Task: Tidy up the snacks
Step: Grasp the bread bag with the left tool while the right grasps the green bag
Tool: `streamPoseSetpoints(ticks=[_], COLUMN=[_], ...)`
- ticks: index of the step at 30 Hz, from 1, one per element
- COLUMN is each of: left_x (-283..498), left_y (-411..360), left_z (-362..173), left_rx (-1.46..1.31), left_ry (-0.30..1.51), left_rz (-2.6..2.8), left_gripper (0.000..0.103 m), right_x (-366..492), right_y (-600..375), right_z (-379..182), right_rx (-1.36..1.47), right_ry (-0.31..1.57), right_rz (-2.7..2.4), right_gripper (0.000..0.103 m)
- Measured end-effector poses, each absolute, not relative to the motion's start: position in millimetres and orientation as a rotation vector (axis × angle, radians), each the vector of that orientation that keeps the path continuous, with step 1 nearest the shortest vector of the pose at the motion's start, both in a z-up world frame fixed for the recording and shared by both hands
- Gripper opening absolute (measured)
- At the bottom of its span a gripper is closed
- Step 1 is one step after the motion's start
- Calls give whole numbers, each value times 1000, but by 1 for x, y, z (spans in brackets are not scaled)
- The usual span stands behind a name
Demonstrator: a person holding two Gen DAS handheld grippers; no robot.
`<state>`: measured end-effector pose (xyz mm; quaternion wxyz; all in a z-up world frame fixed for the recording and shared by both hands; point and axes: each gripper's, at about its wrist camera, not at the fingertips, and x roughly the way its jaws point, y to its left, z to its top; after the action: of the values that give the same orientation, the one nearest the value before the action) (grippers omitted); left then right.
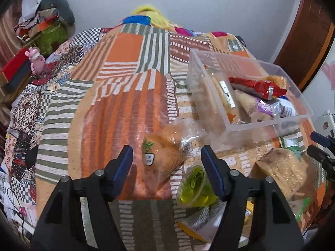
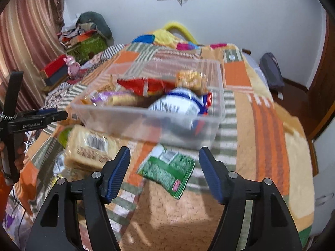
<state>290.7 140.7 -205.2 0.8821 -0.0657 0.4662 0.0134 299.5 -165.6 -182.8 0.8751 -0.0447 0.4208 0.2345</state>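
In the left wrist view my left gripper stands open above a clear bag of orange-brown snacks lying on the bedspread, its pads clear of the bag. A green cup lies by the right finger and a tan biscuit packet further right. The clear plastic bin holds a red packet and several others. In the right wrist view my right gripper is open over a green packet, not touching it, in front of the bin.
A patchwork bedspread covers the bed. Boxes and a pink toy sit at the far left by a curtain. A hand holds the left gripper at the left edge. A wooden door stands to the right.
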Motion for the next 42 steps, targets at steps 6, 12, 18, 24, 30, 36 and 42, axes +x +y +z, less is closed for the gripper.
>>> streamPoseSetpoints(ticks=[6, 12, 18, 24, 30, 36, 42], left_x=[306, 314, 310, 299, 280, 264, 255], left_y=[139, 138, 140, 137, 134, 133, 125], left_z=[-228, -237, -238, -232, -214, -184, -154], left_rx=[-138, -133, -134, -118, -86, -105, -122], left_ry=[991, 964, 948, 953, 927, 876, 822], left_rz=[20, 20, 18, 26, 35, 35, 19], left_gripper=[68, 65, 58, 54, 53, 53, 53], right_x=[311, 320, 316, 312, 305, 293, 287], right_y=[-160, -157, -153, -155, -162, -171, -182], right_z=[-207, -221, -220, -218, -214, -203, -176], right_rx=[-94, -77, -102, -93, -69, -74, -51], right_ry=[954, 997, 976, 961, 954, 924, 860], right_rz=[465, 455, 451, 460, 466, 461, 453], right_gripper=[69, 73, 66, 46, 41, 41, 41])
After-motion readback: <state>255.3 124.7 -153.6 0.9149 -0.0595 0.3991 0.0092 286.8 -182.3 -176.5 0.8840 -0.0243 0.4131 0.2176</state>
